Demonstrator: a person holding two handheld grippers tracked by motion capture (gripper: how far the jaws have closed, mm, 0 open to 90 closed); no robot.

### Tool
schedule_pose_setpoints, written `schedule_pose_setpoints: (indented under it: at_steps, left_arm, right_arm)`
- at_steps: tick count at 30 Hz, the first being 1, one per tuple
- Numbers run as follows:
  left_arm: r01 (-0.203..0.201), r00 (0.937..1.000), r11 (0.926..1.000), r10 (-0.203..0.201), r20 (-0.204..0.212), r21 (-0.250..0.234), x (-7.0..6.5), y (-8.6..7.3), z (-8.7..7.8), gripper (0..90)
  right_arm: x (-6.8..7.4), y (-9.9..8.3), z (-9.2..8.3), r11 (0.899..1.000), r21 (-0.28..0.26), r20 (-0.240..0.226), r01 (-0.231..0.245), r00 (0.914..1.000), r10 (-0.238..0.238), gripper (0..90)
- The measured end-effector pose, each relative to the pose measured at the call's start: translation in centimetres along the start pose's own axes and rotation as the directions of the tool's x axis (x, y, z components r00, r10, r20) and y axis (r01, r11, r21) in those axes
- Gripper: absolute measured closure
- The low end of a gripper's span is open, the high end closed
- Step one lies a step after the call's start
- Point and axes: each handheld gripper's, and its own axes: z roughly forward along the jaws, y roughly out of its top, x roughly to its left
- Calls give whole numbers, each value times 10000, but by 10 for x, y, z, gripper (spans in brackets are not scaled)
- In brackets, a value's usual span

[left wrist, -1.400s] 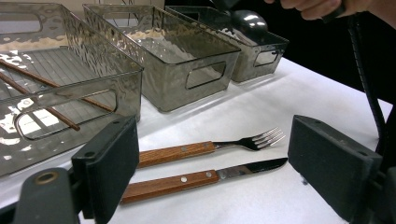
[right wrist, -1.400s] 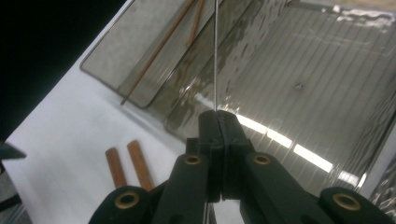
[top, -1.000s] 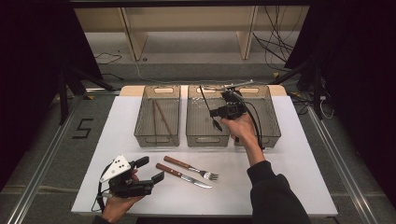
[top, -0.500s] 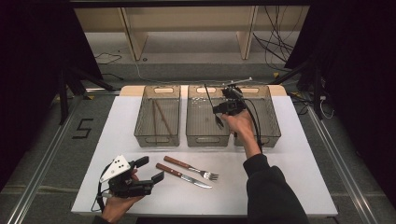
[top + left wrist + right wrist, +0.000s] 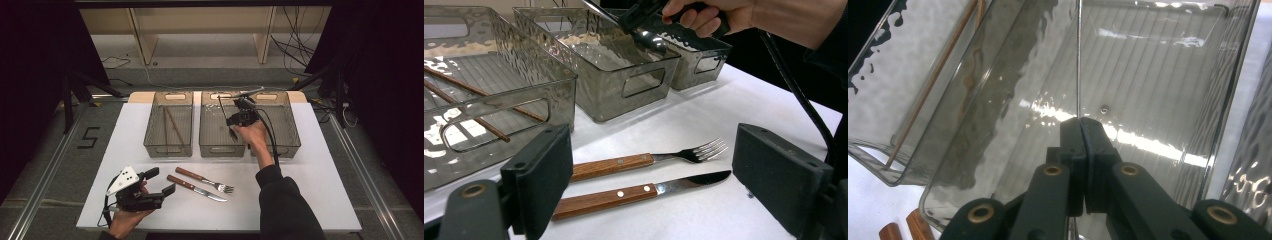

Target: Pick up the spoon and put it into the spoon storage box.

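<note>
Spoon (image 5: 649, 40) clamped by its thin metal handle between the closed jaws of the right gripper (image 5: 239, 113), hanging bowl-down over the middle bin (image 5: 222, 148), centre of the high view. Three smoky clear plastic bins in a row across the white table (image 5: 310, 190): left bin (image 5: 168, 148) holding brown chopsticks (image 5: 172, 125), right bin (image 5: 287, 145) contents hard to make out. Wood-handled fork (image 5: 204, 180) and wood-handled knife (image 5: 196, 188) lying side by side on the table below the bins, lower centre. Left gripper (image 5: 156, 183) at lower left, jaws apart and holding nothing, pointed toward the cutlery. Grey floor, cables and pale shelving beyond, upper frame.
</note>
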Motion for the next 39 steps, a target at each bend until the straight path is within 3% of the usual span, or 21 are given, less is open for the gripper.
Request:
schedule_pose_setpoints:
  at_steps: [3,11,18,26,33,39]
  left_arm:
    - [4,10000,10000,-4,-2,5,0,0,0,161]
    - [2,10000,10000,-2,-8,5,0,0,0,160]
    - [2,10000,10000,-2,-19,15,0,0,0,160]
    - [-6,10000,10000,6,-41,70,0,0,1,160]
    - [-31,10000,10000,32,-80,43,2,0,0,160]
    - [17,9999,10000,-17,-170,4,4,0,-2,161]
  right_arm:
    - [0,-1,2,10000,72,80,3,10000,-3,880]
    - [-1,-1,-4,10000,-19,-88,49,9999,-49,745]
    - [9,-6,-19,9970,-308,-568,707,9958,-723,571]
    - [26,-22,-40,9832,-645,-1150,1707,9774,-1773,434]
    - [40,-38,-47,9671,-612,-1602,2470,9539,-2538,395]
    - [50,-52,-50,9576,-671,-1845,2802,9397,-2879,375]
